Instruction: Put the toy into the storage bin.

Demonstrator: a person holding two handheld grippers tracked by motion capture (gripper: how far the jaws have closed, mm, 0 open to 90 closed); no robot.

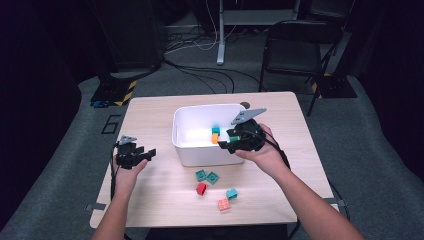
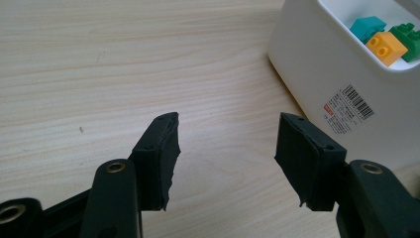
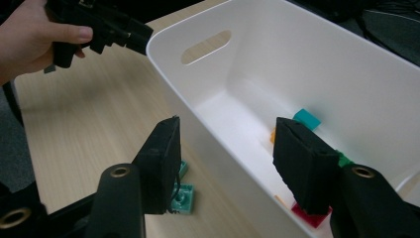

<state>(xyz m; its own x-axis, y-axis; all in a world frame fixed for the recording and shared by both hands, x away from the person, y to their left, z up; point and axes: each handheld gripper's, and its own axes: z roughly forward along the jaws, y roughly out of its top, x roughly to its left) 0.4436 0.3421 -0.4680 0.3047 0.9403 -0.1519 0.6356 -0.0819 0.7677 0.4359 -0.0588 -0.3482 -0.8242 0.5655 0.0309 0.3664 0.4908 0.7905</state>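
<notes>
Pink block (image 1: pixel 223 203): closest to the near table edge, loose on the table (image 1: pixel 150 190).
Other loose blocks: red block (image 1: pixel 201 188), blue block (image 1: pixel 231 193), two teal blocks (image 1: pixel 206 176), all at 6 o'clock from the white bin (image 1: pixel 186 150).
Blocks in bin: three, by the right wall.
Right gripper (image 1: pixel 225 142): over the bin's near right rim, jaws spread, nothing between.
Left gripper (image 1: pixel 145 154): at 9 o'clock from the bin, jaws spread wide, nothing between.
Nearer hand: right, loose blocks at its 7 o'clock.

A black folding chair (image 1: pixel 295 47) stands behind the table (image 1: pixel 150 112) (cables (image 1: pixel 200 47) alongside).
</notes>
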